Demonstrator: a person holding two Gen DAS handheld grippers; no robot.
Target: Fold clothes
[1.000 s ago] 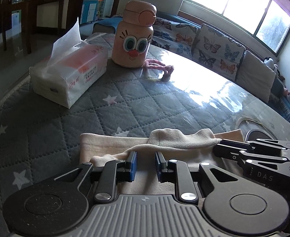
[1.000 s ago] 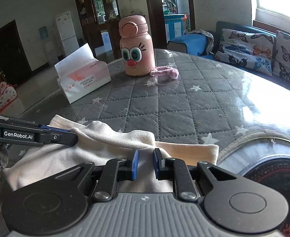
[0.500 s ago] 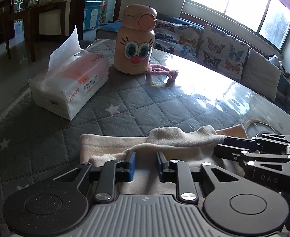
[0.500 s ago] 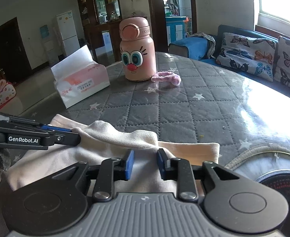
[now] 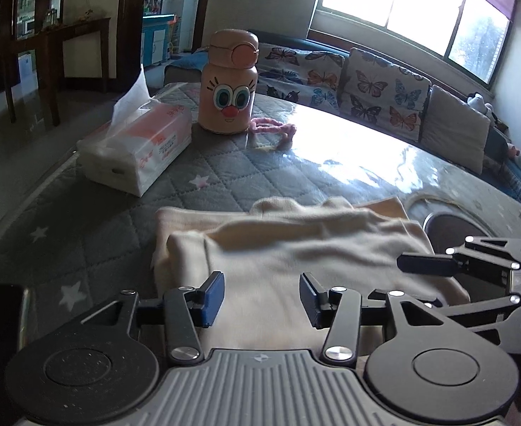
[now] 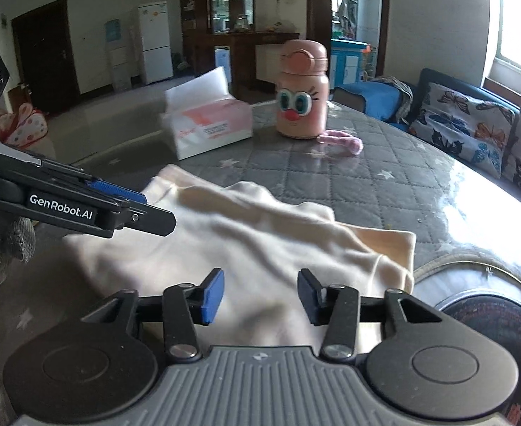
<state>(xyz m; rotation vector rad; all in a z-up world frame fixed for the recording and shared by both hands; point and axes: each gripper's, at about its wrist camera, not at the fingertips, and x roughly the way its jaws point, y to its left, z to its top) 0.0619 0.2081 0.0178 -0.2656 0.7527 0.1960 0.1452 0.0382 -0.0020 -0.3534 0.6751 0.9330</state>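
We're over a round table [image 5: 83, 234] with a grey quilted star-print cover under a glossy clear sheet; window glare washes out the far right side of it. Behind it runs a sofa with butterfly cushions [image 5: 377, 96].

The task item is a cream garment [image 5: 295, 248], lying folded in a loose rectangle on the near part of the table, directly ahead of both cameras. Its top layer is rumpled with a soft ridge along the far edge, and a flatter lower layer sticks out at the far left and far right. The fabric looks slightly motion-blurred in both views.

Our left gripper [image 5: 262, 298] has its blue-padded jaws spread wide apart with nothing between them, sitting low over the near edge of the garment. We can't tell whether the pads touch the cloth. From the right wrist view it shows side-on at the garment's left end [image 6: 125, 209].

Our right gripper [image 6: 260, 296] is the same: jaws wide apart, empty, low over the garment's near edge. In the left wrist view its fingers spread over the garment's right end [image 5: 437, 277].

Farther back on the table: a white-and-pink tissue pack [image 5: 136, 149] with a sheet poking up, well apart from the garment. Beside it stands a pink cartoon-face bottle [image 5: 230, 85], upright, lid on. A small pink fuzzy hair tie [image 5: 274, 131] lies just beside the bottle's base.

A dark round inset [image 6: 491, 323] shows in the table at the near right, next to the garment's right end.
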